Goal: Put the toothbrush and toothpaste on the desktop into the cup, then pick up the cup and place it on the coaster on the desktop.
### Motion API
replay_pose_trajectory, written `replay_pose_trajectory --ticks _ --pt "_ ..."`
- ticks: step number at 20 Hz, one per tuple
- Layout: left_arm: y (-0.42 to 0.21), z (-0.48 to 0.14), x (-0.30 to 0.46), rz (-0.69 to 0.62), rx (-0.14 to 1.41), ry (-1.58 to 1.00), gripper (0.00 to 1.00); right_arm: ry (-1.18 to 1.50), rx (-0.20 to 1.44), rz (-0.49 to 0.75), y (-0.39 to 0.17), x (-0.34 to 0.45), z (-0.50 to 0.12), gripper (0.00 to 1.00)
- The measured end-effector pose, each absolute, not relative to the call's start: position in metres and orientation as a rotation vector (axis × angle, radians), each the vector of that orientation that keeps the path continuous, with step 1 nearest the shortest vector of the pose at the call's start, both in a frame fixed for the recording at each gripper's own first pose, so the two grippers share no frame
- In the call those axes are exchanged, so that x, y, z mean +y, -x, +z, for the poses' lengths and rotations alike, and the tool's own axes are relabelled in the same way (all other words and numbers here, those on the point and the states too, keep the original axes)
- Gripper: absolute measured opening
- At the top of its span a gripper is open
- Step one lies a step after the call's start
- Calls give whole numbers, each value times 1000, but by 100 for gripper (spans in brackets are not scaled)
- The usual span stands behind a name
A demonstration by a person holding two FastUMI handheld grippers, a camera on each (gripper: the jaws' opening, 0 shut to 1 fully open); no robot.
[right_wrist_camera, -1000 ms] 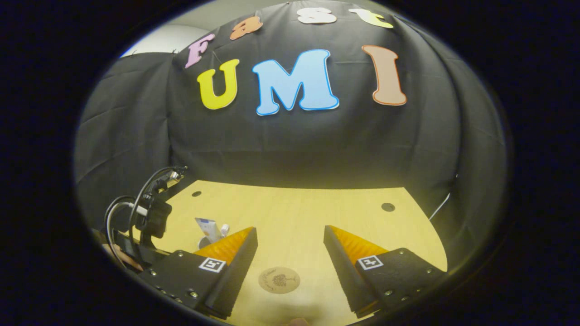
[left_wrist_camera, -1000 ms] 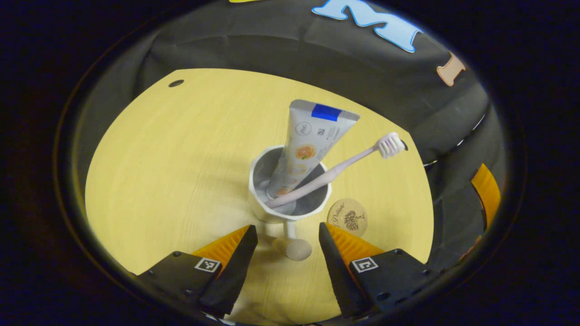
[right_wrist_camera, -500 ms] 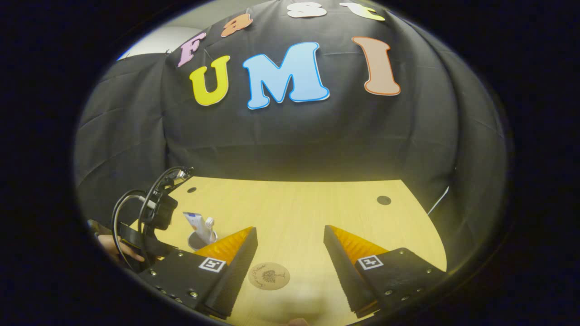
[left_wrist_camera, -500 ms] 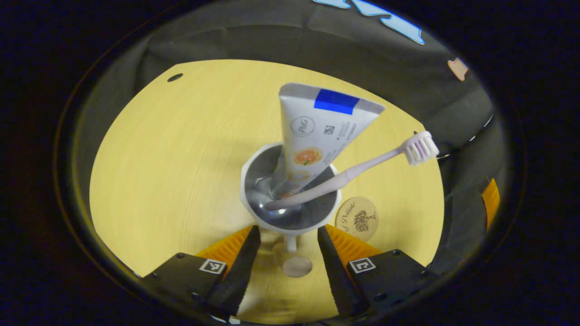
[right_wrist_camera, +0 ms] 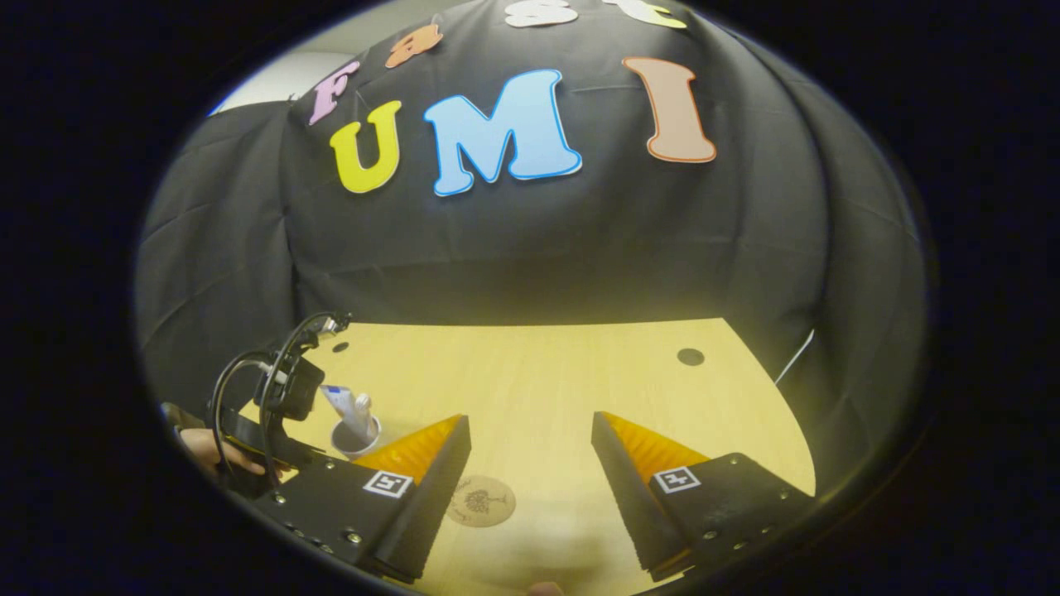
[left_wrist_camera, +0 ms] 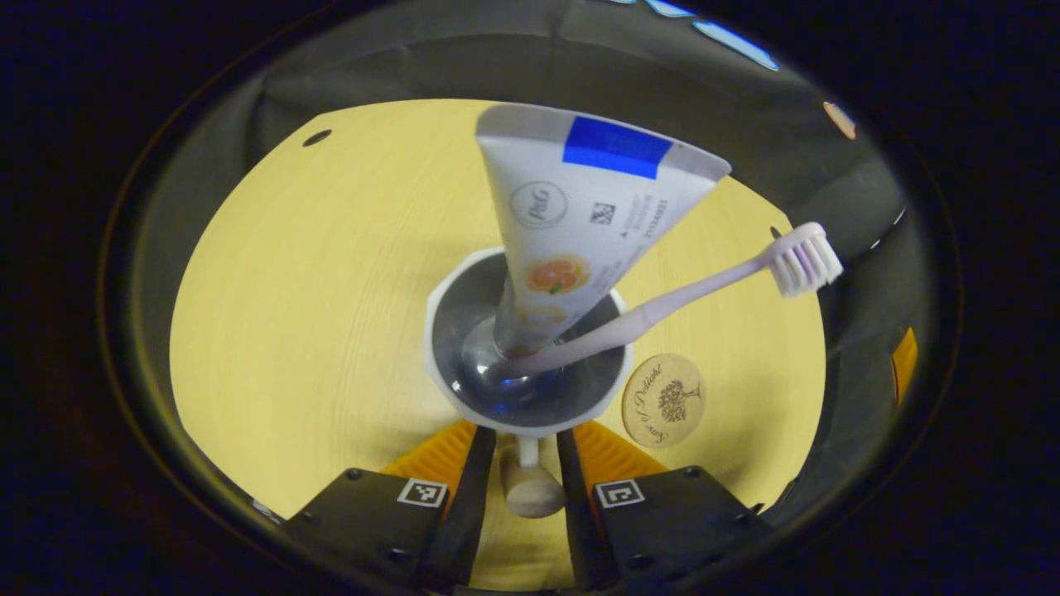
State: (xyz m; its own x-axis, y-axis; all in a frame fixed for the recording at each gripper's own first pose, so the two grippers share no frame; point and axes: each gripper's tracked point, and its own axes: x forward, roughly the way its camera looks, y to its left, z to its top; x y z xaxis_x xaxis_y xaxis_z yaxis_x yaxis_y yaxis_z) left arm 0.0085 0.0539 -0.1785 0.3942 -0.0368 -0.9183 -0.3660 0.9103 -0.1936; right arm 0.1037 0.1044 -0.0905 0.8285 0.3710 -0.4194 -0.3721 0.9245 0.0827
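Left gripper (left_wrist_camera: 525, 463) clamped on the cup (left_wrist_camera: 527, 348) handle, toothpaste (left_wrist_camera: 580, 207) and toothbrush (left_wrist_camera: 687, 290) leaning inside, coaster (left_wrist_camera: 663, 400) just beside, open desktop (left_wrist_camera: 315, 273) beyond, right gripper (right_wrist_camera: 530, 455) spread wide, holding nothing.

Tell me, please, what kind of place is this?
Probably a staged recording booth, not a bathroom: black cloth wall, bare pale wooden desktop, and a lone white cup holding a white toothpaste tube.
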Motion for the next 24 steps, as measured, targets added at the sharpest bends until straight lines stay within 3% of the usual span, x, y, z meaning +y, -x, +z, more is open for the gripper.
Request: replay_pose_trajectory --ticks 2,5,6,9,24 --pt "-11 -179 58 237 1165 376 39 4 448 394 -104 104 -91 90" --pt "-7 -180 56 242 1167 322 40 7 451 396 -105 105 -92 90" --pt "-7 -180 56 234 1165 310 34 7 452 397 -105 105 -92 90" --pt "-9 -178 55 232 1153 317 33 6 454 395 -106 105 -91 90" --pt "-14 -150 7 104 1081 312 32 -3 437 381 -104 95 -83 90"
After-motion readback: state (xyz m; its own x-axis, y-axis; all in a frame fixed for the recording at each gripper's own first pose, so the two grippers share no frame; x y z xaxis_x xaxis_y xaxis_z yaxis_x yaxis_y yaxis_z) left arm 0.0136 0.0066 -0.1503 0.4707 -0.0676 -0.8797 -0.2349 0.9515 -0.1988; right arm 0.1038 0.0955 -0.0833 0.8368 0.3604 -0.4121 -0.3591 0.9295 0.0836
